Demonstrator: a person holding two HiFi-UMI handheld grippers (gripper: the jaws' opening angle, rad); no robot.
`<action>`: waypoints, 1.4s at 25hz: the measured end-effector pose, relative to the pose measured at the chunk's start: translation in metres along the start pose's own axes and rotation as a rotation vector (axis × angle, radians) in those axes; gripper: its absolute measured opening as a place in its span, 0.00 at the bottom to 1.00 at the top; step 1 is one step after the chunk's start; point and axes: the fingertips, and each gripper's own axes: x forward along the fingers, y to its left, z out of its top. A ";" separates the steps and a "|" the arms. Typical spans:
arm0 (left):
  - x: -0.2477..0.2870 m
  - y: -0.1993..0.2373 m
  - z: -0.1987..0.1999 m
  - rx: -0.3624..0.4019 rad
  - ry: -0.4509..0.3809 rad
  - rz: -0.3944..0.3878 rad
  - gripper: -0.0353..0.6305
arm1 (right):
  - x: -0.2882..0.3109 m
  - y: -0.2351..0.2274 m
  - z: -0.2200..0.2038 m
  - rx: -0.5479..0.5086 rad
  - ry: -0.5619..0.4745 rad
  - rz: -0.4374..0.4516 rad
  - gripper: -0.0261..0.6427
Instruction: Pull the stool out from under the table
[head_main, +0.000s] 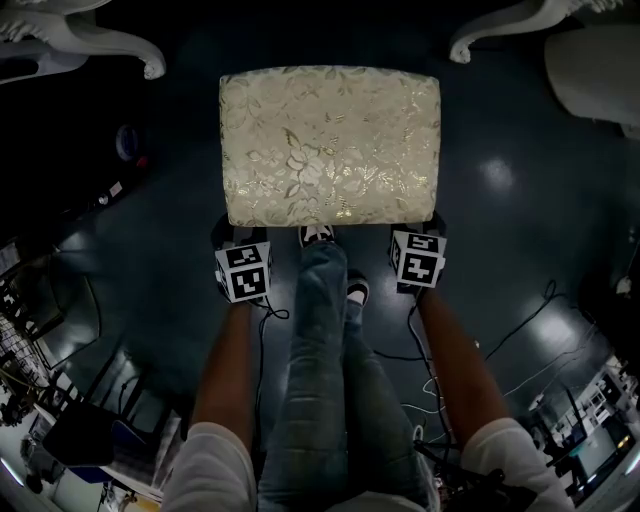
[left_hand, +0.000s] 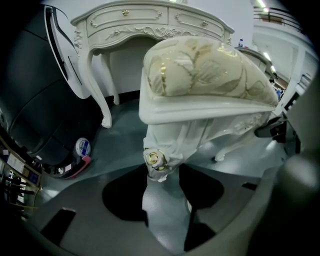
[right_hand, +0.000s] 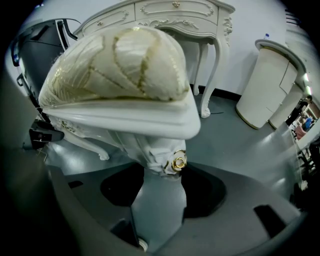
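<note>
The stool (head_main: 330, 145), white with a cream and gold floral cushion, stands on the dark floor in front of the white carved table (left_hand: 150, 25), whose legs (head_main: 100, 40) show at the head view's top. My left gripper (head_main: 236, 240) is at the stool's near left corner. Its jaws are shut on the near left stool leg (left_hand: 165, 205), just under a gold rosette (left_hand: 154, 159). At the near right corner my right gripper (head_main: 420, 238) is shut on the other near leg (right_hand: 159, 205). The cushion (right_hand: 120, 60) hangs over both grippers.
A person's jeans-clad legs and shoes (head_main: 320, 330) stand between the grippers. Cables (head_main: 520, 330) trail on the floor at the right. A tape roll (left_hand: 83, 147) lies left of the stool. A white rounded cabinet (right_hand: 265, 85) stands right of the table.
</note>
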 end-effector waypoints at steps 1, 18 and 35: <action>0.000 0.000 0.000 -0.002 0.000 0.001 0.37 | 0.000 0.000 0.000 0.000 0.000 0.002 0.39; -0.004 0.000 0.000 0.003 0.013 -0.016 0.37 | -0.002 0.001 -0.003 0.001 0.031 0.004 0.39; -0.008 -0.004 0.008 -0.062 0.021 -0.088 0.38 | -0.002 0.003 -0.001 0.001 0.024 0.040 0.39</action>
